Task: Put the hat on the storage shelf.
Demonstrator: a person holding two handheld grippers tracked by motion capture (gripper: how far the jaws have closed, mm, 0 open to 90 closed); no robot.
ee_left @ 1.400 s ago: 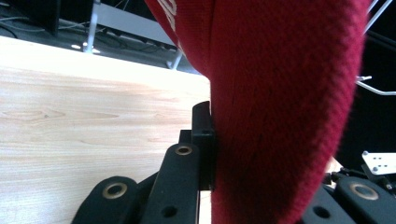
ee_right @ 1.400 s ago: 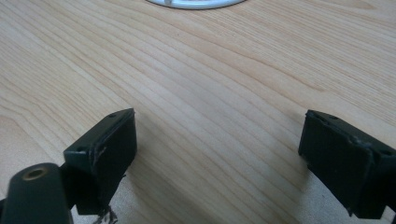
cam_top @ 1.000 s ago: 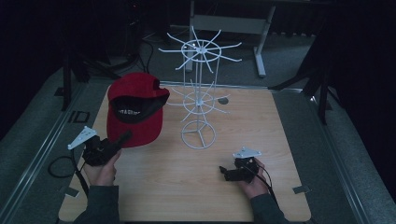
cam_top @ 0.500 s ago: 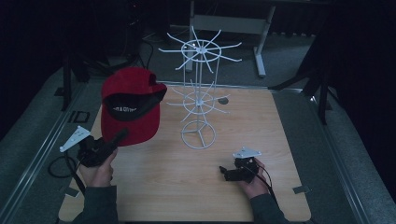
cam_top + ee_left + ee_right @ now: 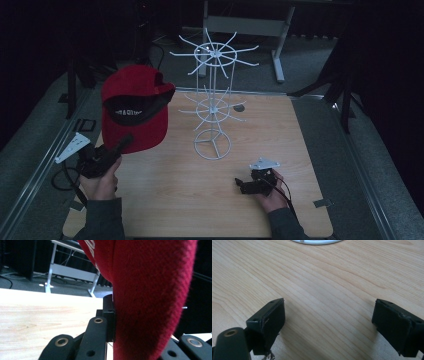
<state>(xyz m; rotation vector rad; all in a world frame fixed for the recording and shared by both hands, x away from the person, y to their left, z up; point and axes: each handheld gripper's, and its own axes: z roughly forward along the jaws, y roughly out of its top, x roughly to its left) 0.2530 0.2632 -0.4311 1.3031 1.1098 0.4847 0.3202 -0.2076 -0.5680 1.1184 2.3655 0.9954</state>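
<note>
The high view is dim and underexposed: the table (image 5: 210, 175) is moderately lit and everything around it falls to near black. The left gripper view is brighter, but the red cap (image 5: 150, 300) sits so close that its fabric is soft and blurred. The right gripper view is evenly bright, wood grain sharp, with soft shadows under the 2 jaws.

A pale desk frame (image 5: 280, 30) stands beyond the wooden table (image 5: 300, 150) at twelve o'clock (a grey tape scrap (image 5: 322, 203) lies around four).
</note>
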